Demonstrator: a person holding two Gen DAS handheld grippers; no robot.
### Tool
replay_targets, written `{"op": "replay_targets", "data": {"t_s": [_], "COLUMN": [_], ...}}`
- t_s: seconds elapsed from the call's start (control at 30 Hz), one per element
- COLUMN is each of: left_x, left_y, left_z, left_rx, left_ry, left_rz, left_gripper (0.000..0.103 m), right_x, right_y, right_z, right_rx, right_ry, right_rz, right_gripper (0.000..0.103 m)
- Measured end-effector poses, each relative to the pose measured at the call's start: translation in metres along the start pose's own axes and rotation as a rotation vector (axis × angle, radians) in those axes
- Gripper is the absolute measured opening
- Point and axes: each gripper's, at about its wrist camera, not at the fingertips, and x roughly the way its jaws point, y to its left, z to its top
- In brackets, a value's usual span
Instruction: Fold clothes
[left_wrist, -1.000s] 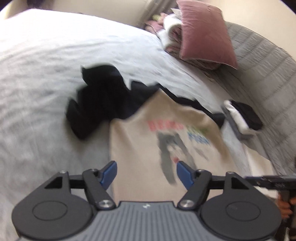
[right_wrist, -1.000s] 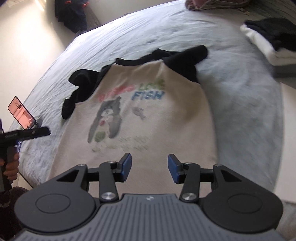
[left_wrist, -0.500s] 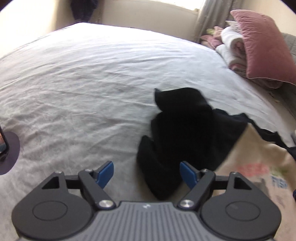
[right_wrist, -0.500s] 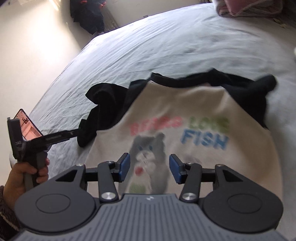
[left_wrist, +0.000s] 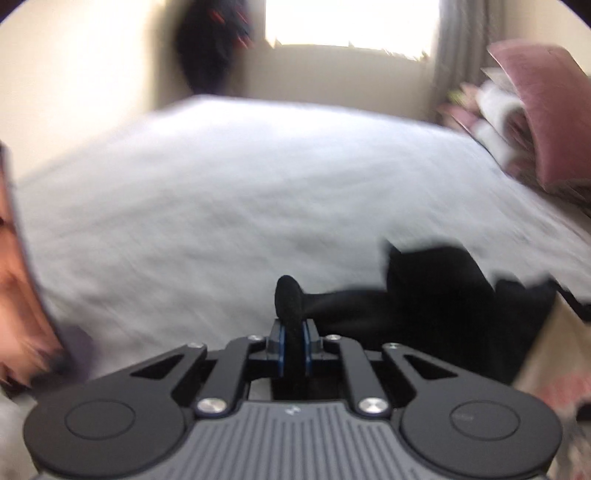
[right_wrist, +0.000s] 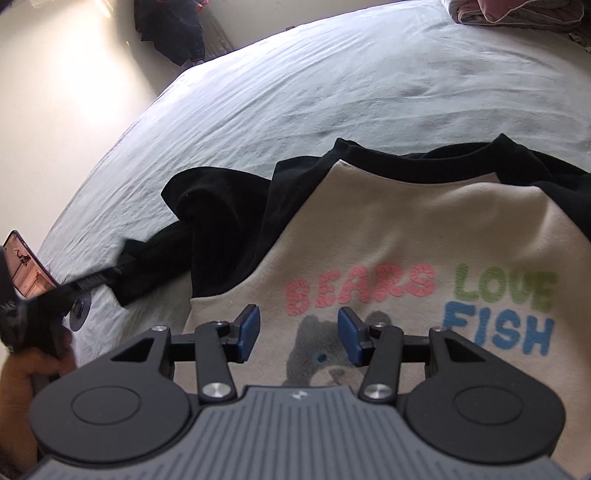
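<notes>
A wide bed covered by a pale grey-white wrinkled sheet (right_wrist: 369, 74) fills the upper part of both views, and on it, in the lower right of the right wrist view, the cream sweatshirt with black raglan sleeves and a "BEARS LOVE FISH" bear print (right_wrist: 424, 240) is laid front up. Its black left-hand sleeve (right_wrist: 207, 221) is seen bunched at centre left of that view, with the cuff end drawn out toward the lower left edge. That is where the change is found: half a second ago the sleeve was lying crumpled between wide jaws, whereas now the left gripper (left_wrist: 294, 349) has just been closed and black sleeve fabric is pinched between its blue pads, at lower centre of the blurred left wrist view. The right gripper (right_wrist: 299, 334) is held about half open over the bear's head, with nothing between its jaws, although it has been carried nearer to the print than a second ago. The sleeve is judged to be secured for straightening or folding inward over the body.
</notes>
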Motion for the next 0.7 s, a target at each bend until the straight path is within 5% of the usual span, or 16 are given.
{"op": "replay_targets", "data": {"t_s": [0.23, 0.5, 0.7], "left_x": [-0.029, -0.057, -0.061], "left_y": [0.039, 0.059, 0.057], "left_z": [0.023, 0.032, 0.036], "left_rx": [-0.115, -0.177, -0.158], "left_ry": [-0.199, -0.411, -0.477], "left_rz": [0.139, 0.184, 0.203], "left_gripper": [0.009, 0.009, 0.009], "right_x": [0.013, 0.048, 0.079], "right_y": [0.019, 0.054, 0.075], "right_z": [0.007, 0.006, 0.008], "right_rx": [-0.058, -0.132, -0.190], "right_ry": [-0.034, -0.074, -0.065], "right_rz": [-0.013, 0.031, 0.048], "right_gripper": [0.051, 0.051, 0.036]}}
